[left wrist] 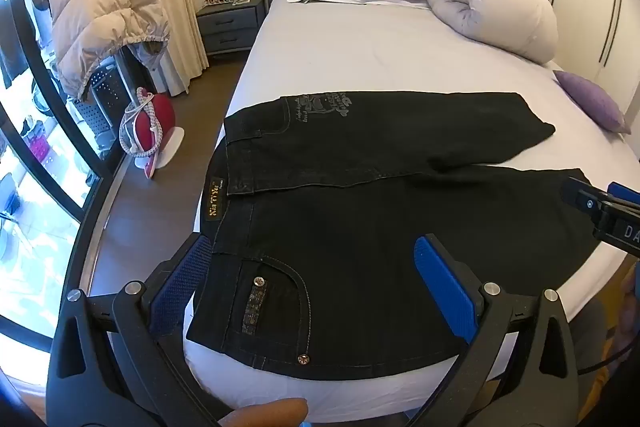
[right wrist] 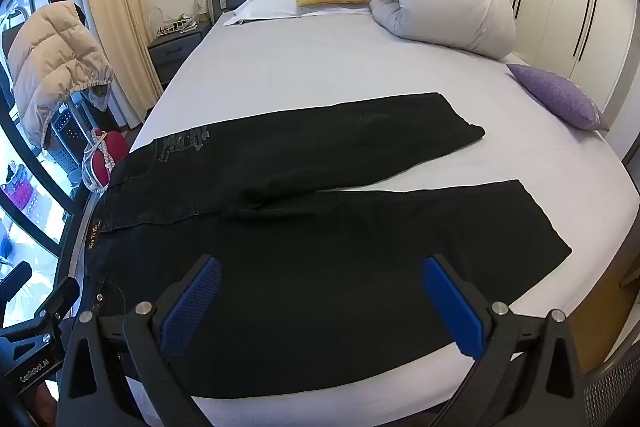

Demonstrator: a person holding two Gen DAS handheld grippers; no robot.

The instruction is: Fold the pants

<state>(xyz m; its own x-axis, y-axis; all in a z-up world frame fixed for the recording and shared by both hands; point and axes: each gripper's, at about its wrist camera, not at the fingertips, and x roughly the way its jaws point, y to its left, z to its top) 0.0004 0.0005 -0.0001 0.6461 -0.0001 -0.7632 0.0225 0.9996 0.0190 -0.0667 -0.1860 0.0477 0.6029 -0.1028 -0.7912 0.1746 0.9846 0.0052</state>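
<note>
Two grippers hung over the near edge of the bed, both tipped downward at the dark pants spread flat on the pale sheet, and both stood with their jaws spread wide and nothing between the blue pads. The pants lay crosswise to the headboard: their long axis ran from side to side across the mattress, with the waistband at the left edge of the bed and the two leg ends pointing right, towards the purple cushion. The legs splayed apart in a shallow V, the far leg angled a little towards the headboard, the near leg lying along the bed's near edge. The left gripper was placed over the waist end, with the front pocket and its studs directly below and ahead of its pads. The right gripper was placed further along the near leg, about mid-thigh, with that leg's hem off to its right. So the cloth lay just below and ahead of both grippers, neither of them touching it as far as the views showed, the left one being nearer the waistband and the right one nearer the hems. Folding one leg over the other probably called for a pinch along this near edge, lifted away towards the far leg.
</note>
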